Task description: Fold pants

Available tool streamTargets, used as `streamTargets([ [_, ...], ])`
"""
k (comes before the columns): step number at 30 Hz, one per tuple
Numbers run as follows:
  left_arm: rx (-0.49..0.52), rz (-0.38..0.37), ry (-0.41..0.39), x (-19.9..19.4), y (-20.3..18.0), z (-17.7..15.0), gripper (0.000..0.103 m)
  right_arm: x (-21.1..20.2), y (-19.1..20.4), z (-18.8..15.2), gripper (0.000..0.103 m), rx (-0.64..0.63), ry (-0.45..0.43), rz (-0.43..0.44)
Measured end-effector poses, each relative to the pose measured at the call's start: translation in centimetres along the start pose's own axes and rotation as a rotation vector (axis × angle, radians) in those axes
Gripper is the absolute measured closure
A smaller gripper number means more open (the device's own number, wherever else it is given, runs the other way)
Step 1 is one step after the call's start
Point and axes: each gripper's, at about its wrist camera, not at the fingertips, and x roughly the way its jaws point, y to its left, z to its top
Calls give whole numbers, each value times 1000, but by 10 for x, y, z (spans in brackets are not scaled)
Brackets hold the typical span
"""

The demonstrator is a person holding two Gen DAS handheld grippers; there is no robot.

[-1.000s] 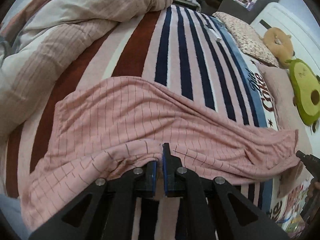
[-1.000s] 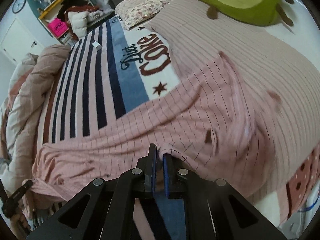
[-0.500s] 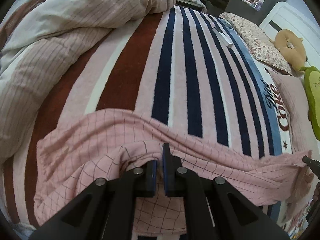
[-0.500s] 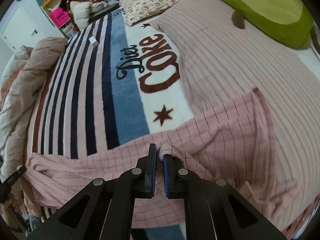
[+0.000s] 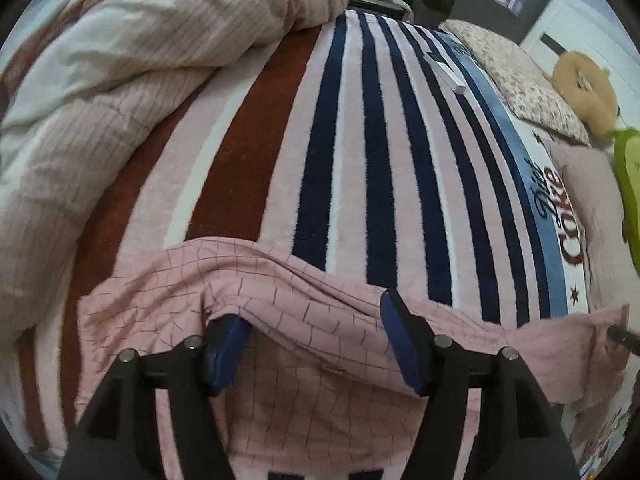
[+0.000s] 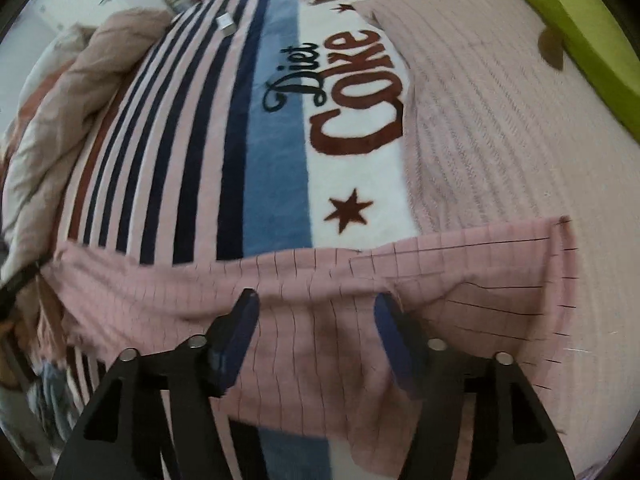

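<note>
The pink checked pants lie folded in a long band across the near edge of the striped blanket. My left gripper is open just above the pants, with cloth lying between and under its blue pads. In the right wrist view the pants stretch from left to right, and my right gripper is open over them, holding nothing. The tip of the other gripper shows at the right edge of the left wrist view.
A rumpled beige duvet is heaped at the left. A white remote-like object lies on the stripes. A floral pillow, a brown plush and a green avocado plush sit at the right. A pink ribbed pillow lies beside the pants.
Both grippers were shut on the upper edge of the pants and carried it forward over the lower part. Now both have opened and let the cloth drop onto the bed.
</note>
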Motion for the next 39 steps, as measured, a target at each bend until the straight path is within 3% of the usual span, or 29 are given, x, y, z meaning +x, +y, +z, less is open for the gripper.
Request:
streamTargets([
  [4, -24, -8, 6, -24, -4, 0, 42, -32, -1, -3, 35, -95, -22, -63],
  [8, -11, 20, -37, -50, -14, -5, 32, -38, -2, -22, 35, -149, 42, -4],
  [13, -23, 7, -49, -68, -23, -13, 32, -12, 2, -58, 36, -206, 135, 39],
  [19, -39, -9, -25, -70, -41, -42, 32, 10, 5, -87, 38, -281, 108, -24],
  [24, -34, -39, -5, -70, -59, -67, 32, -11, 6, -99, 41, -303, 22, -4],
  [27, -36, -42, 8, -71, -64, -77, 32, -2, 6, -111, 41, -330, 78, -25],
  [29, -42, -53, 1, -76, -65, -80, 32, 8, 3, -119, 41, -347, 85, -81],
  [31, -33, -46, -9, -82, -66, -85, 32, 14, 1, -126, 41, -396, 56, -209],
  [33, -30, -38, -7, -84, -67, -89, 32, 16, 0, -128, 41, -423, 50, -260],
  [35, -35, -40, -5, -86, -66, -92, 32, 17, -1, -130, 52, -430, 48, -290],
  [37, -39, -41, -6, -87, -66, -94, 32, 14, -2, -129, 84, -434, 45, -327],
  [39, -41, -38, -6, -89, -66, -96, 32, 10, -5, -126, 97, -435, 35, -349],
])
